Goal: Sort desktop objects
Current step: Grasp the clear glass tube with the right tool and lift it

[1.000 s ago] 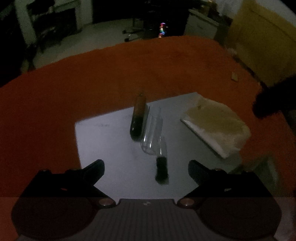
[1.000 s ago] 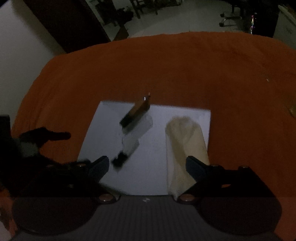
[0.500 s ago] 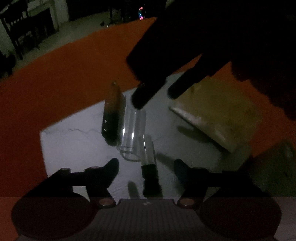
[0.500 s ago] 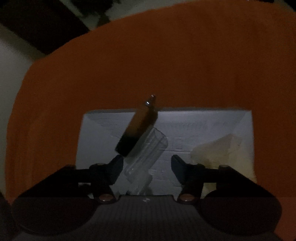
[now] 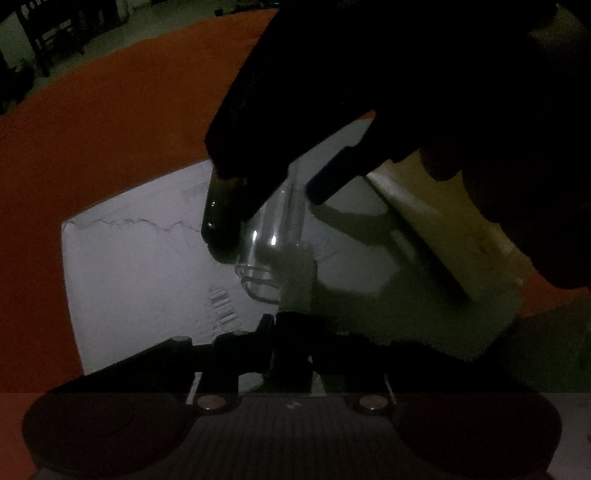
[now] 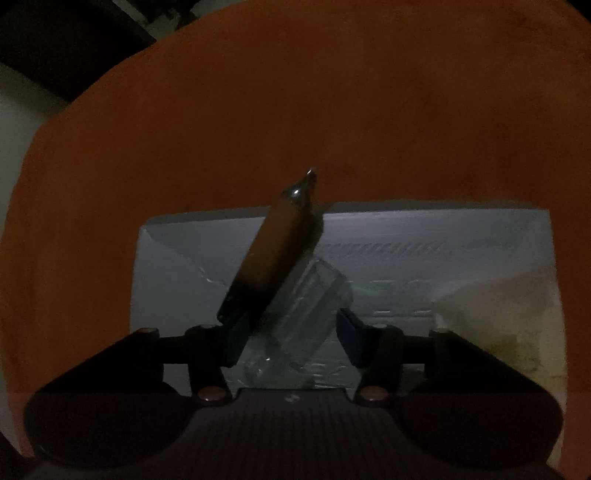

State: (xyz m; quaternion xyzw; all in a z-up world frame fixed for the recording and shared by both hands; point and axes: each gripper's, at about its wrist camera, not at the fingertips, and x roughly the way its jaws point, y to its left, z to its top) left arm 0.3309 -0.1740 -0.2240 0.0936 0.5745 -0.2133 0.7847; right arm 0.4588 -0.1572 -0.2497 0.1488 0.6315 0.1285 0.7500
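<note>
Left hand-held gripper [image 5: 291, 343] pinched onto black cap [image 5: 291, 325]; right hand-held gripper [image 6: 288, 328] half-closed around clear tube [image 6: 303, 314], contact unclear. We'd square up, squeeze gently; amber marker [image 6: 273, 258] leaning there.

On the desk [image 6: 258, 110] the sheet [image 6: 424, 258] is lying flat. The pen [image 6: 273, 254] and the clear case [image 6: 306, 306] are resting on it side by side, touching, between my right fingers [image 6: 349, 326], with the cloth [image 6: 498, 314] lying to their right.

Dim home room: chairs [image 5: 55, 33], tablecloth [image 6: 295, 129]
</note>
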